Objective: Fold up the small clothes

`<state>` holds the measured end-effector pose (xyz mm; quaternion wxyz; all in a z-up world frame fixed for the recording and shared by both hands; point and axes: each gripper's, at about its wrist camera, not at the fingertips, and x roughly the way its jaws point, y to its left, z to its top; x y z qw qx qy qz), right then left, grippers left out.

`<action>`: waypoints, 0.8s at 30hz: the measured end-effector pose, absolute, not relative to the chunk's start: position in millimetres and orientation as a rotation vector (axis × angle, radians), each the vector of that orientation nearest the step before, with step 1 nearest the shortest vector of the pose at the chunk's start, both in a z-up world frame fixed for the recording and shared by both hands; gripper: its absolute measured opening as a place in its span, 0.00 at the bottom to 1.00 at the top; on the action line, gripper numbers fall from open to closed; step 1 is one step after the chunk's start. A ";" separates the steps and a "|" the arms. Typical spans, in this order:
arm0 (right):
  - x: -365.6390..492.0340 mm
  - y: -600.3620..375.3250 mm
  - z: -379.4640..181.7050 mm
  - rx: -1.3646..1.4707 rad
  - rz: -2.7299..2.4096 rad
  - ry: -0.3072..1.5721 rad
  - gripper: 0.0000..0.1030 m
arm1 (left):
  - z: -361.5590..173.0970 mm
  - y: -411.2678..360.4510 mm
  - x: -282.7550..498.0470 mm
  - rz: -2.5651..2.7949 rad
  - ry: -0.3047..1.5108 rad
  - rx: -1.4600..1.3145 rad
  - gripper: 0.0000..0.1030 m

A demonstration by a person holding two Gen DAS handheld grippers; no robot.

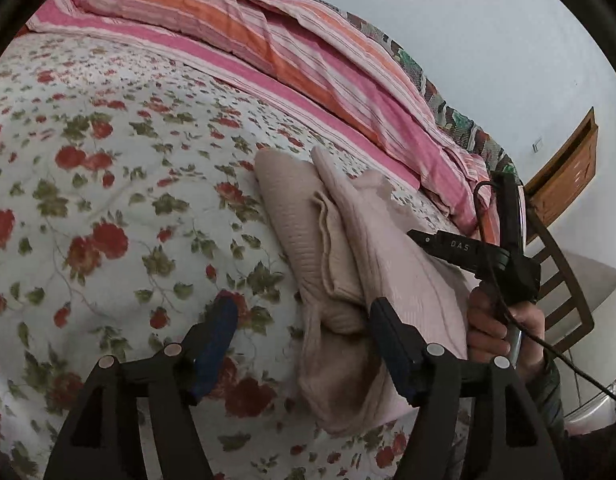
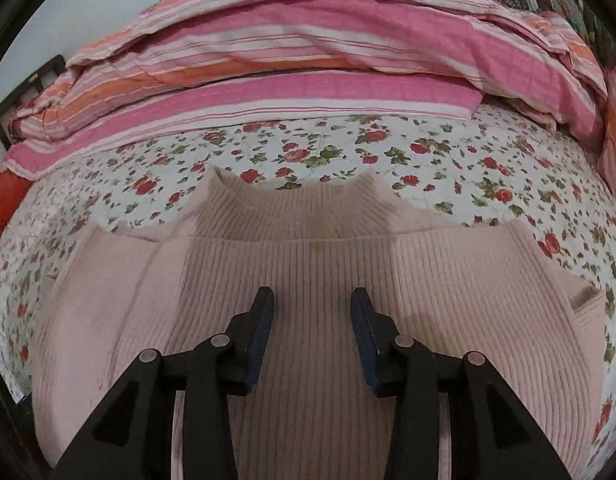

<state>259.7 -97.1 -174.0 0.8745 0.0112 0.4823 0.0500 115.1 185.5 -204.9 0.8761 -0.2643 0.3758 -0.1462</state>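
The pink ribbed sweater (image 2: 308, 280) is lying partly folded on the floral bed (image 1: 108, 200), collar pointing away. The right gripper (image 2: 311, 300) is hovering over its chest with jaws released, nothing between them. The left gripper (image 1: 304, 312) is standing wide apart, empty, its right jaw just beside the folded sleeve edge. The risk from here: a jaw closing now is likely pinching only the top layer, or snagging the loose knit, so the fold is dragging open and bunching.
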 end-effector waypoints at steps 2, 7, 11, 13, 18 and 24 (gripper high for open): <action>252.9 -95.3 -171.7 0.005 0.103 1.006 0.38 | -206.7 182.8 116.4 -0.320 0.785 -0.564 0.66; 222.9 -102.0 -158.0 -0.004 0.136 0.969 0.38 | -205.3 166.1 121.3 -0.400 0.807 -0.585 0.66; 201.1 -111.7 -151.0 0.012 0.187 0.960 0.38 | -200.6 167.8 111.4 -0.386 0.755 -0.605 0.65; 189.6 -116.6 -150.6 0.007 0.204 0.947 0.38 | -198.1 177.3 103.1 -0.386 0.718 -0.658 0.65; 169.3 -121.7 -151.8 0.026 0.219 0.915 0.38 | -192.3 173.8 94.8 -0.375 0.731 -0.636 0.66; 132.2 -124.6 -151.6 0.013 0.253 0.870 0.38 | -207.6 153.8 102.5 -0.280 0.797 -0.560 0.66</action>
